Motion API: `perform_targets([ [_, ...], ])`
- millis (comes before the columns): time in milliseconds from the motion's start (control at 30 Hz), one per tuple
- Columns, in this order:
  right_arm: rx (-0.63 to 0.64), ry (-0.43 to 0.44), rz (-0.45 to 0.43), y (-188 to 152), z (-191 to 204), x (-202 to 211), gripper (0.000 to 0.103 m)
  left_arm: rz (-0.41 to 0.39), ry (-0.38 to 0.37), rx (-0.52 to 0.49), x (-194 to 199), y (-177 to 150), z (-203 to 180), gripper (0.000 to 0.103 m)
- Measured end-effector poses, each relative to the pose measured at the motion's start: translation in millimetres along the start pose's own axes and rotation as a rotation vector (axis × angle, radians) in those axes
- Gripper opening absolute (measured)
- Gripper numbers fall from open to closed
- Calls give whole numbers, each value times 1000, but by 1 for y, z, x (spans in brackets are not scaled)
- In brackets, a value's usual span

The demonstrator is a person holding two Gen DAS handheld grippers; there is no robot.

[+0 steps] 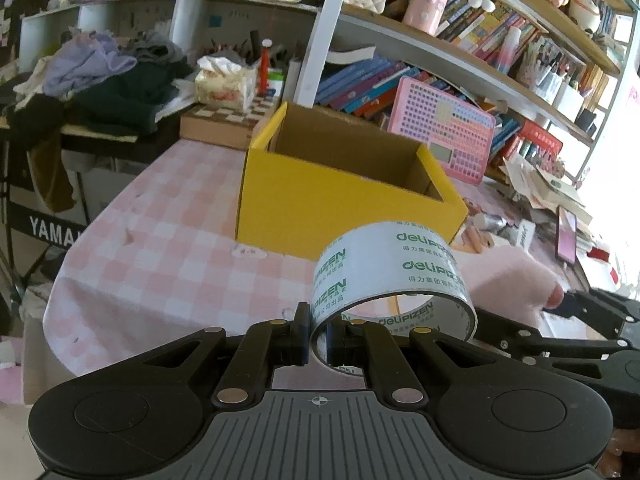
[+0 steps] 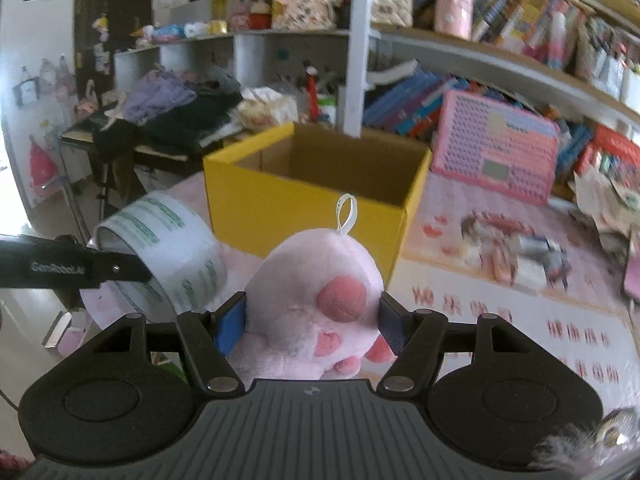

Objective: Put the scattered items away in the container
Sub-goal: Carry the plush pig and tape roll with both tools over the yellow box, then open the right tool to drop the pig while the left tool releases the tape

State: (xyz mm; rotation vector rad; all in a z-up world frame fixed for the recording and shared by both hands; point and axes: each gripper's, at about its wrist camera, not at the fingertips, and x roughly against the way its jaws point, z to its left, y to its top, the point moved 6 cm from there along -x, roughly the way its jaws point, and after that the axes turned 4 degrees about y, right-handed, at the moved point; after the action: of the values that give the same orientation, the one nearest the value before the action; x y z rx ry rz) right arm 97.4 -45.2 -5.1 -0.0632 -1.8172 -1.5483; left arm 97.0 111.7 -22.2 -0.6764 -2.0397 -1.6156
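Cluttered bookshelves (image 1: 460,52) run along the back wall, with a pile of clothes (image 1: 112,80) on a stand to the left and a pink keyboard toy (image 1: 444,136) leaning against the books. Below them sits the counter (image 1: 152,248), covered in a pink-and-white checked cloth, and on it stands the yellow cardboard box (image 1: 340,196) — open at the top, brown inside, nothing visible in it from these angles. The left claw (image 1: 318,336) is pinched together on the wall of a roll of clear packing tape (image 1: 392,280) printed with green lettering, one pad inside the ring and one outside; the roll hangs in the air just in front of the box. The right claw (image 2: 312,326) is clamped on a pink plush paw toy (image 2: 316,304), its white hanging loop pointing up — also held near the box's front wall. More small items (image 2: 516,252) lie scattered on the counter to the right of the box, blurred.
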Motion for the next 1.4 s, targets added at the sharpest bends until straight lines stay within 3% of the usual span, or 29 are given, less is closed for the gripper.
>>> perform_targets([
  [367, 125, 80, -135, 71, -18, -37, 66, -161, 65, -11, -17, 67, -3, 6],
  [667, 145, 112, -162, 108, -48, -72, 66, -178, 103, -23, -49, 112, -17, 6],
  [967, 245, 77, 29, 138, -86, -160, 66, -64, 178, -178, -130, 162, -38, 6],
  [1267, 434, 126, 273, 125, -98, -237, 66, 106, 285, -352, -210, 160, -47, 7],
  [1400, 463, 135, 323, 117, -99, -251, 66, 151, 302, -405, -230, 156, -51, 7],
])
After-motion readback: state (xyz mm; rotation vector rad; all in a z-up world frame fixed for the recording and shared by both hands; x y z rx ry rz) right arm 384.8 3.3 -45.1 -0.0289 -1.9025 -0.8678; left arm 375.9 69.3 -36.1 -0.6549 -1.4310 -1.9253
